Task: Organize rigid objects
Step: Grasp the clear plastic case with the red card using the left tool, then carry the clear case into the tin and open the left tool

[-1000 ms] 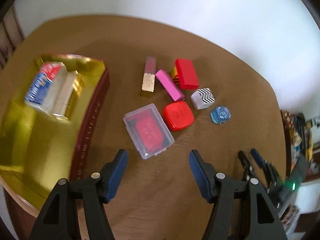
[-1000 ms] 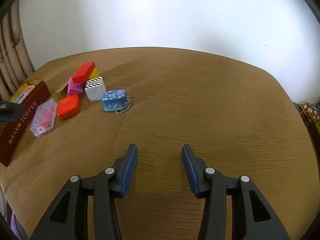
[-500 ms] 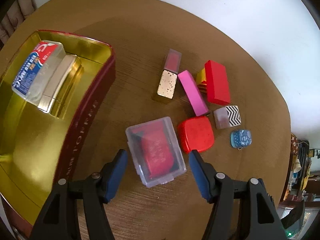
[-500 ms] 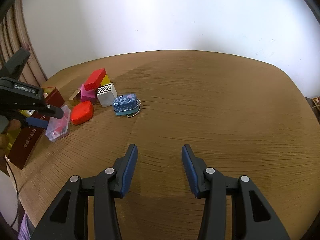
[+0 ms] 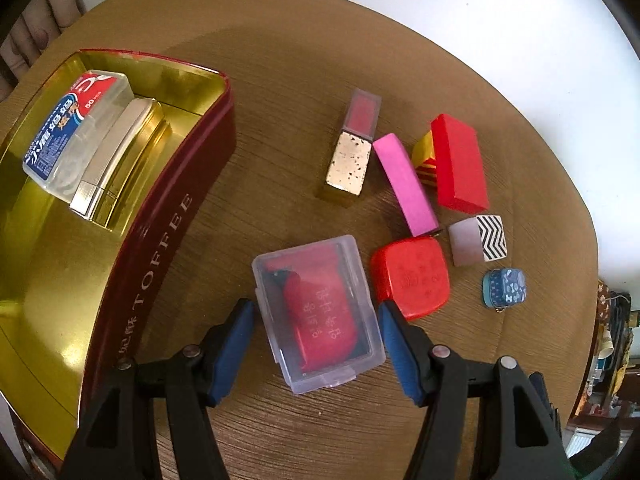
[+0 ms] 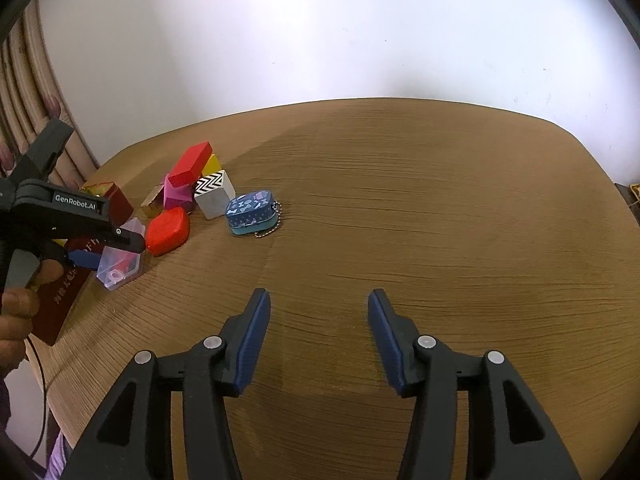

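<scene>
A clear plastic case (image 5: pixel 318 312) with a red insert lies on the brown table, between the open jaws of my left gripper (image 5: pixel 316 314), which straddles it without touching. The case also shows in the right wrist view (image 6: pixel 120 270). A dark red toffee tin (image 5: pixel 160 216) with a gold inside stands to the left and holds a floss box (image 5: pixel 76 120) and a gold case (image 5: pixel 116 160). My right gripper (image 6: pixel 318 306) is open and empty over bare table.
Beside the clear case lie a red rounded case (image 5: pixel 410 276), a pink bar (image 5: pixel 404 184), a red box (image 5: pixel 458 162), a gold-capped lipstick (image 5: pixel 354 148), a zigzag cube (image 5: pixel 478 240) and a small blue tin (image 5: pixel 504 286). The table edge curves at right.
My left gripper has moved forward and down, so the clear case now lies between its jaws. The right gripper has stayed over the bare table, open.
</scene>
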Demonstrator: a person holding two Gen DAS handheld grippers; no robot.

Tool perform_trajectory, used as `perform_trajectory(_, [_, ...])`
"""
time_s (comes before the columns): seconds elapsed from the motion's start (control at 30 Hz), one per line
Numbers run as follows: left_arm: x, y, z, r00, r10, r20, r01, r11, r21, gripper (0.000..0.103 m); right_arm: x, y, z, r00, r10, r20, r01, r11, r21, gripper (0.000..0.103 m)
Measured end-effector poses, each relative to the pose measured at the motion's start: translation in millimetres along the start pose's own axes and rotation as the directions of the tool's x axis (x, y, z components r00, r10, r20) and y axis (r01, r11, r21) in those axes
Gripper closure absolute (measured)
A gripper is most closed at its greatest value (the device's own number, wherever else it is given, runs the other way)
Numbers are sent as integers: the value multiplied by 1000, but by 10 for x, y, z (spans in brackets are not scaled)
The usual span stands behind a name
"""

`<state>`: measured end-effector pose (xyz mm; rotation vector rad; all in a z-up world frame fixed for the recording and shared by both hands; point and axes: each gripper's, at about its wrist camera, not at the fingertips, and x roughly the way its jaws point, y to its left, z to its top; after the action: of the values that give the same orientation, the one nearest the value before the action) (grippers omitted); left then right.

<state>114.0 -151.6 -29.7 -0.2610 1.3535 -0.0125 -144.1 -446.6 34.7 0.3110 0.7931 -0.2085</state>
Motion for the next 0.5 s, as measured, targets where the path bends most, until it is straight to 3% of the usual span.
perform_trajectory(0.07, [-8,-18,-53,1000,0,11,0,1000,-2,39,44,26,12,1000,0,0,0,1000,3,54])
perform_trajectory(0.1, [-20,-14,-72,1000,6,17,-6,1000,-1,44,43,24,12,1000,0,-1,0,1000,3,54])
perform_trajectory(0.5, [-201,-88,-446,993,-39,112,28,995,101,45,107,82,31,1000,-16,2,16,1000,1,53])
